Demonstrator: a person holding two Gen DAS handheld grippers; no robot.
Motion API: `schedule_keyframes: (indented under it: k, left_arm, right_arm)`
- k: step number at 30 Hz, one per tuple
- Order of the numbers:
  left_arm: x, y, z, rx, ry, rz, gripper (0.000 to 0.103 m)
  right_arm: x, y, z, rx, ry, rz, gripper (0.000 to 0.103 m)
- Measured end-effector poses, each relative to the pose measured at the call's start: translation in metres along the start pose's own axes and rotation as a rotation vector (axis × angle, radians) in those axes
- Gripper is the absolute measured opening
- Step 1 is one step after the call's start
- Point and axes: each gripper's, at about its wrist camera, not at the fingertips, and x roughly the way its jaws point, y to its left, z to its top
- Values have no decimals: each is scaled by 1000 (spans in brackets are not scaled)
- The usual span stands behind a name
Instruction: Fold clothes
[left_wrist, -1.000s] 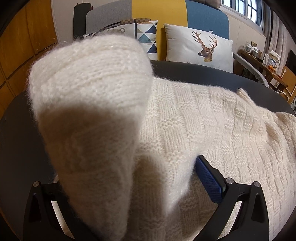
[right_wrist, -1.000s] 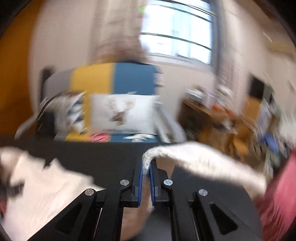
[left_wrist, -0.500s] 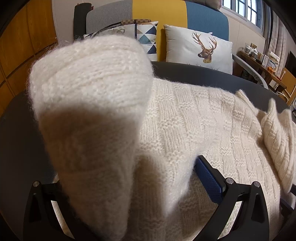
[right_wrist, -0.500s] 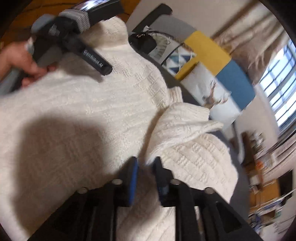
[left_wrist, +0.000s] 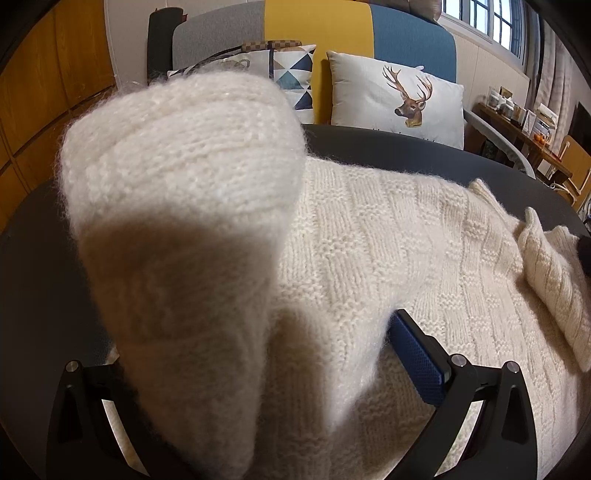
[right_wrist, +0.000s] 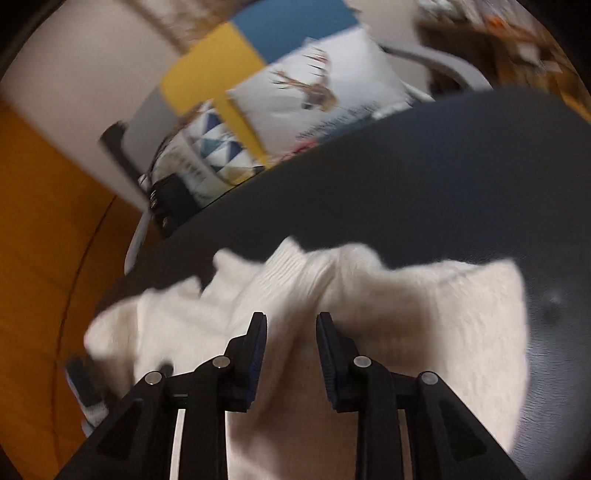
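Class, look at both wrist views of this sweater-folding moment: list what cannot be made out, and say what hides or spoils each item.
1. Left wrist view: the left gripper and its left pad are buried under the raised sweater cuff, so its grip is unclear.
2. Right wrist view: motion blur smears the deer cushion and the sweater.
3. Left wrist view: shelf items are too small.

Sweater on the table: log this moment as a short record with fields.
garment: cream knit sweater, spread on the dark table
left gripper: fingers wide apart, a sleeve cuff bunched between them, grip unclear
right gripper: open, above the sweater, view blurred
folded part: right sleeve lying across the body
background: deer pillow, triangle-pattern pillow
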Motion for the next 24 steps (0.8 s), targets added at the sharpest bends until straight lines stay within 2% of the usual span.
schedule_keyframes:
  k: [3,5,6,8,12,17,24]
  left_arm:
    - [-2,0,1,-3,-1,-3,103]
    - [-3,-1,2,-4,-1,-5,103]
    - [-4,-1,2,-5,-1,-5,103]
    - [-4,-1,2,-5,0,-5,103]
    - [-6,-2,3,-5,1,-4,103]
    - [-7,-3,1,-4,0,0,103]
    - [-8,-1,-1,-1,3,5,103]
  right_arm:
    - [29,-12,11,105,43,39,27]
    - [39,-19,12,142,59,60,12]
    - [41,-22,11,154,59,68,7]
    - [30,-22,12,131,24,85,6]
    - [-23,-31,21,59,-119,7,6]
    - [-95,-74,41,20,-268,-179,6]
    - [-155,-156,49,73,-322,-365,6]
